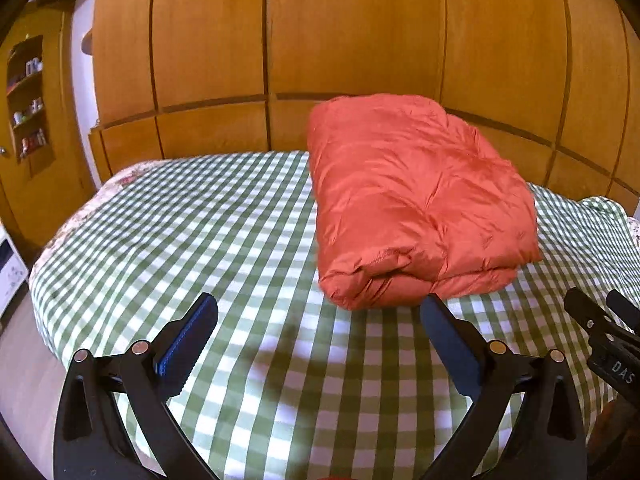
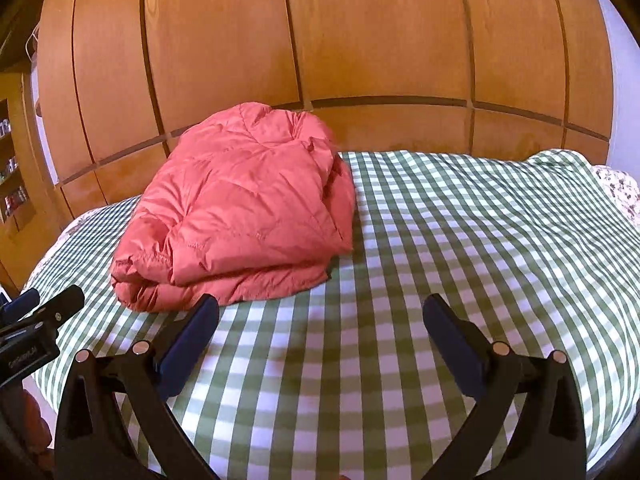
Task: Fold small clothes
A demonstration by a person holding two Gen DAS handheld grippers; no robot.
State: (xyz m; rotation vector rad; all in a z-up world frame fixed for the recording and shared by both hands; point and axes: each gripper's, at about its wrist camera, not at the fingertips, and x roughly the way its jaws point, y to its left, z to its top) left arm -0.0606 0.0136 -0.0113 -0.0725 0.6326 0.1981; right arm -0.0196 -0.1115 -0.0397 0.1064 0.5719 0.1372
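An orange-red puffy jacket [image 1: 416, 200] lies folded into a thick bundle on the green and white checked bed cover [image 1: 200, 232]. In the right wrist view the same jacket [image 2: 244, 216] sits left of centre. My left gripper [image 1: 320, 320] is open, with its right finger tip close to the bundle's near edge and nothing between the fingers. My right gripper [image 2: 320, 320] is open too, just in front and to the right of the bundle, holding nothing. Each gripper shows at the edge of the other's view: the right one [image 1: 612, 332] and the left one [image 2: 36, 320].
A wooden panelled wardrobe [image 1: 340, 40] stands right behind the bed. A shelf unit [image 1: 28, 100] with small items is at the far left. A flowered sheet [image 2: 620, 188] peeks out at the cover's edges. The bed drops off to bare floor [image 1: 24, 380] at the left.
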